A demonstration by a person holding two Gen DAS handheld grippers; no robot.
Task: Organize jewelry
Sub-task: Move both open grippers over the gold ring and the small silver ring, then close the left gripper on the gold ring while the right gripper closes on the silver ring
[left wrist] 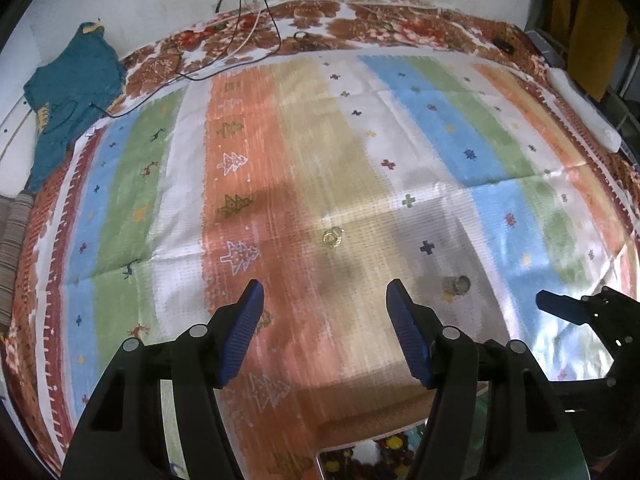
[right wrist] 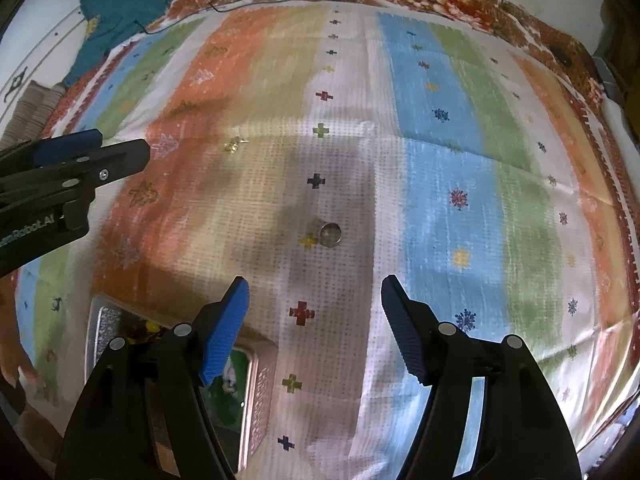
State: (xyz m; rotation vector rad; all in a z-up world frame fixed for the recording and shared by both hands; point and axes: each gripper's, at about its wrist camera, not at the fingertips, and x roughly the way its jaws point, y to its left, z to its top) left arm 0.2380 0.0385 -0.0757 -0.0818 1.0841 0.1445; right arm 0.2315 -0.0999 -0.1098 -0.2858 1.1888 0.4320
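Observation:
A small gold ring (left wrist: 333,237) lies on the striped cloth (left wrist: 260,152), just ahead of my left gripper (left wrist: 325,289), which hangs open above it with nothing between its blue pads. A silvery ring (right wrist: 329,234) lies on the white stripe of the cloth (right wrist: 432,92) ahead of my right gripper (right wrist: 315,285), also open and empty. That silvery ring (left wrist: 456,285) shows in the left wrist view too, and the gold ring (right wrist: 235,144) in the right wrist view. A jewelry box (right wrist: 176,364) with a pinkish patterned rim sits under the right gripper's left finger; its contents (left wrist: 372,454) are small coloured pieces.
A teal garment (left wrist: 70,92) lies at the far left of the bed. Black and white cables (left wrist: 240,36) trail over the brown floral blanket (left wrist: 360,24) at the back. A white roll (left wrist: 584,110) lies at the right edge. The right gripper's finger (left wrist: 560,306) shows at the right.

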